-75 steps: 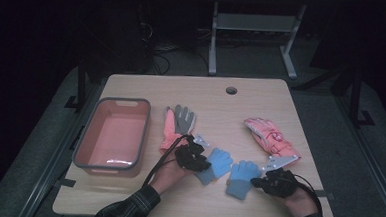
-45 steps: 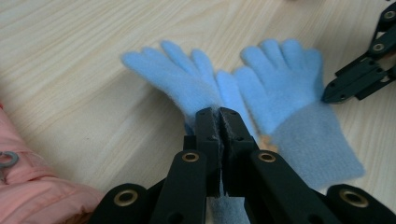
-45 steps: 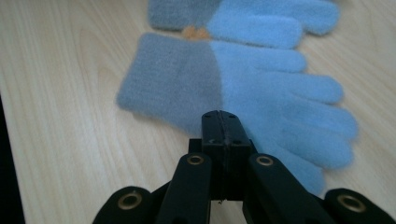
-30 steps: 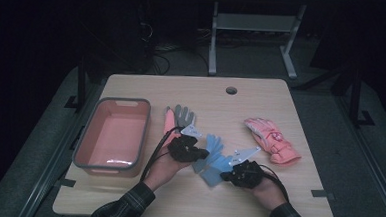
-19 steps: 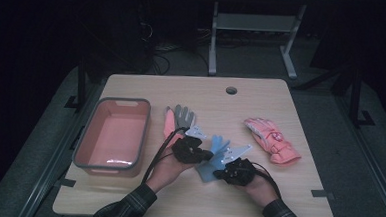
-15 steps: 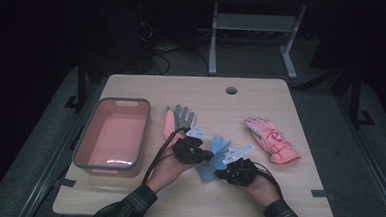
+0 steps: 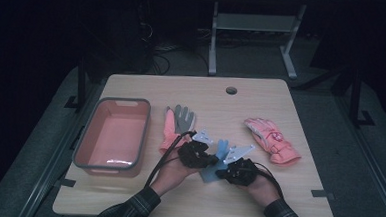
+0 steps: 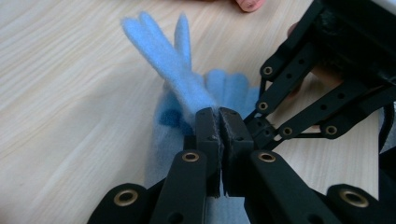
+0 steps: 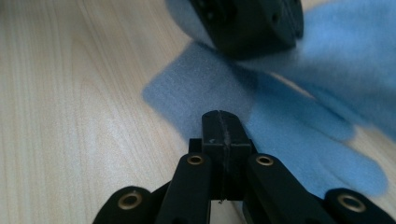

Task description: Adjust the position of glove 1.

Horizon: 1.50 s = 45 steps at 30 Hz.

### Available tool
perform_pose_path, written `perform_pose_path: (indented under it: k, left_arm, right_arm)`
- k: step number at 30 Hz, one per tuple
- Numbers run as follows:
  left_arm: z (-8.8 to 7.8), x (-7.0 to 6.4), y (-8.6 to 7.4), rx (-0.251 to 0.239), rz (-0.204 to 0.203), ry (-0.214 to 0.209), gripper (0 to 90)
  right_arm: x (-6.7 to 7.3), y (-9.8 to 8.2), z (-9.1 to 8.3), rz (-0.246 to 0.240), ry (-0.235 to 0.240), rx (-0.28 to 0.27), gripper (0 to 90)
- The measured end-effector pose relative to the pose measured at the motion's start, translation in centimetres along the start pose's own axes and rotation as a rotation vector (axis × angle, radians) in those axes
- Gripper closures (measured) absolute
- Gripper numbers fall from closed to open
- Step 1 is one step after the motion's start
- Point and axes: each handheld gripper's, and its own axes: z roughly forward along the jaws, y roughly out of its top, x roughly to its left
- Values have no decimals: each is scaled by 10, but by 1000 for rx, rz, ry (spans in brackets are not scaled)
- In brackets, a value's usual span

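Both grippers have closed in toward each other over the blue gloves since two and a half seconds ago, the right one travelling farthest from the desk's near right part, and the gloves now lie bunched between them.

In the left gripper view the left gripper [image 8: 219, 116] has its jaws pressed together on a blue glove [image 8: 168, 65], whose fingers rise up and away just beyond the jaw tips, clear of the desk [image 8: 70, 93]. Right of those jaws stands the black linkage of the other gripper.

In the right gripper view the right gripper [image 9: 223, 122] shows its jaws pressed together with their tips at the edge of a flat blue glove [image 9: 289, 121] that spreads ahead and to the right of them; whether fabric is caught between them I cannot tell.

From above, a pink glove [image 7: 272, 140] lies beyond the right jaws, a grey and pink pair [image 7: 177, 125] beyond the left jaws, and a pink bin [image 7: 112, 137] well off to the left.
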Motion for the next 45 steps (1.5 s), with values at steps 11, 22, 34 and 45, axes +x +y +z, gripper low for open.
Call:
perform_pose_path:
  k: [11,22,34,45]
  left_arm:
    - [7,-3,-4,43,19,11,868]
    - [8,-24,3,5,65,-41,650]
    - [13,-6,2,40,126,3,235]
    - [35,-2,1,107,136,23,159]
  right_arm:
    - [-4,-14,-34,22,-30,-47,897]
    - [-33,-46,-80,139,-132,-116,827]
    - [-31,-67,-73,201,-170,-66,386]
    - [-40,-77,-66,211,-204,-71,283]
